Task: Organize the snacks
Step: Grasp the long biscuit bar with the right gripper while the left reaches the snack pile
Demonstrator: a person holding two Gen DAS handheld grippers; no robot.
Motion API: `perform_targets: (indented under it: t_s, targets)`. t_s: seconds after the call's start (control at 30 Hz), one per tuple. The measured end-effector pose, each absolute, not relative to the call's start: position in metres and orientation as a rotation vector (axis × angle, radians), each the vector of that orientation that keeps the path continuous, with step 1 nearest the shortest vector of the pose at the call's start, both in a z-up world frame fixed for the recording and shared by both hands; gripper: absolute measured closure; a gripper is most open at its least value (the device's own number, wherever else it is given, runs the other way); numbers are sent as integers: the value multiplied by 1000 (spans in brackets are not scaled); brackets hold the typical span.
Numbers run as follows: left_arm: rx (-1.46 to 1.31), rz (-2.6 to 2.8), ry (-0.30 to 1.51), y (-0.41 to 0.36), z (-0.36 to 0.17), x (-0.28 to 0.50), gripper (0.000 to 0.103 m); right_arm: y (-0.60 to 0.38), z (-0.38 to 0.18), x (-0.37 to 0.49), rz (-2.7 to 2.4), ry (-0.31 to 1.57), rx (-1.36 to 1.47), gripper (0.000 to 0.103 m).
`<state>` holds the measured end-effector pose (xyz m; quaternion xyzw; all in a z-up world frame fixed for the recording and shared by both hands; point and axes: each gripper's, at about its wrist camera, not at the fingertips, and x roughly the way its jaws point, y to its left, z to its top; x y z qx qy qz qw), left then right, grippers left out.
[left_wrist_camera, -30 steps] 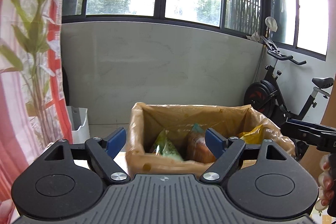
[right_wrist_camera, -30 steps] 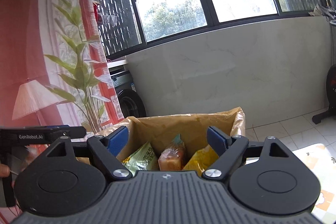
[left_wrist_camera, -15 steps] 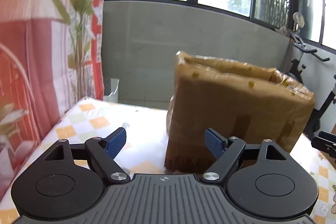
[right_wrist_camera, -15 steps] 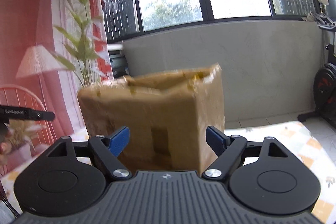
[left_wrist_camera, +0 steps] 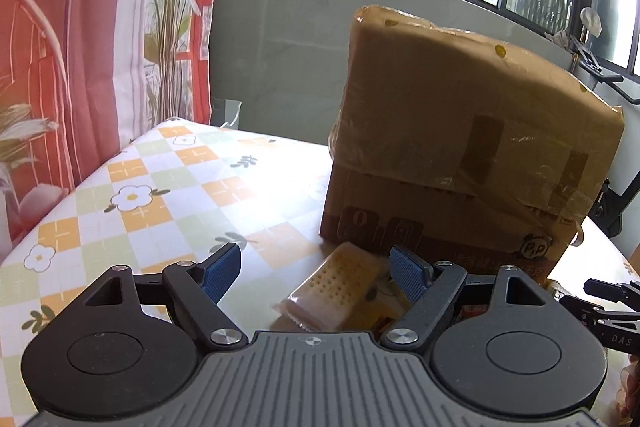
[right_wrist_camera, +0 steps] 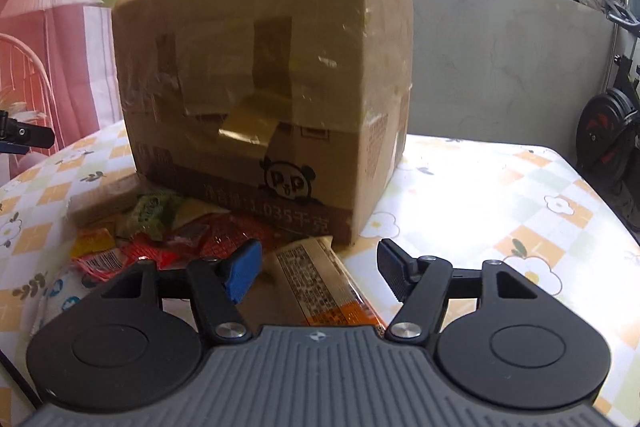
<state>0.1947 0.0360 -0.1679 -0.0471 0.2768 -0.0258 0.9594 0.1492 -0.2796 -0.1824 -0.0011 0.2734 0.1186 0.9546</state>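
A taped cardboard box (left_wrist_camera: 468,155) (right_wrist_camera: 264,95) stands on the table; its inside is hidden from this low angle. In the left wrist view my left gripper (left_wrist_camera: 316,273) is open just above a clear-wrapped cracker pack (left_wrist_camera: 332,289) lying before the box. In the right wrist view my right gripper (right_wrist_camera: 318,267) has its jaws closing around a long orange-ended snack packet (right_wrist_camera: 324,287) that lies between them; the pads are apart from it. Several red, green and yellow snack packets (right_wrist_camera: 160,231) lie in a heap at the box's foot, left of that gripper.
The table wears a checked flower-print cloth (left_wrist_camera: 132,195) (right_wrist_camera: 520,211), bare to the left of the box and to its right. A red curtain and a plant (left_wrist_camera: 168,7) stand beyond the left edge. An exercise bike (right_wrist_camera: 608,143) stands off to the right.
Both grippers have sunk from above the box's open top down to table level in front of it. The box's contents went out of sight; the right jaws have narrowed.
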Motion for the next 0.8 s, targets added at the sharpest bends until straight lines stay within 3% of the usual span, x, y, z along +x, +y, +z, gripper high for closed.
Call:
perform_targets:
  t_s: [0.27, 0.53, 0.73, 0.8]
  targets:
    - [-127, -27, 587, 43, -182, 190, 20, -278, -188, 158, 252, 643, -3, 39]
    - [-121, -40, 612, 40, -193, 187, 20, -278, -189, 156, 300, 649, 0, 58]
    - [-106, -57, 627, 35, -198, 186, 21, -280, -188, 156, 309, 654, 9, 59]
    - [-113, -73, 631, 35, -199, 186, 26, -280, -188, 155, 308, 653, 12, 61]
